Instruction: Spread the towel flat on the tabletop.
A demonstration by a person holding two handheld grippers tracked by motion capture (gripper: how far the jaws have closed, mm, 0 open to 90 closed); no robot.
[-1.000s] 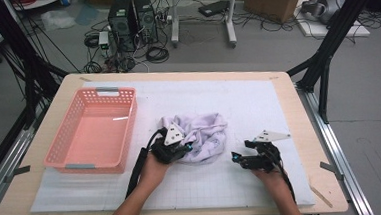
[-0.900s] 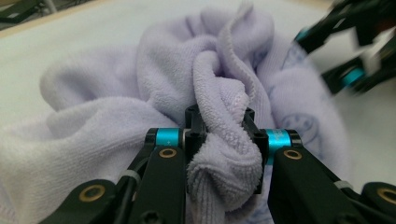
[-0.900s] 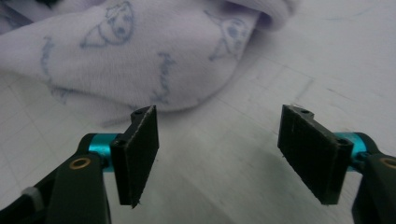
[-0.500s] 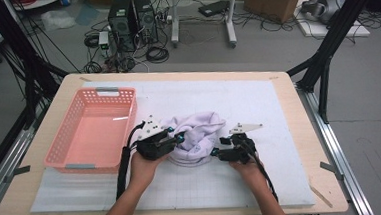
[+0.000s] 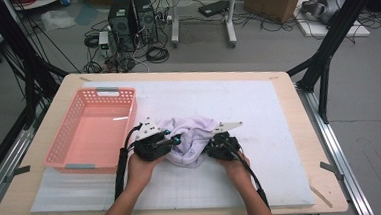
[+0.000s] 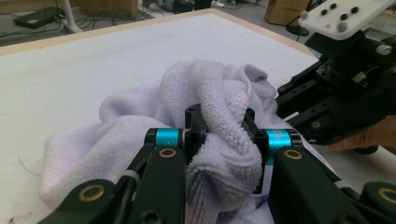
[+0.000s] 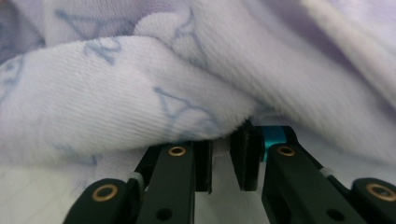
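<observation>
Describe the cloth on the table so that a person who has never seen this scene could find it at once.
On the white mat that covers the wooden table, look right of the pink basket, near the front edge. The cloth is a crumpled, pale lilac towel lying between the left gripper and the right gripper. It is the only soft thing there.

Legible text, labels, brands, numbers: none. Nearest to lettering: a faint blue printed pattern of triangle or "A"-like outlines on the pale lilac towel (image 7: 140, 88), seen close in the right gripper view; it cannot be read as words.
</observation>
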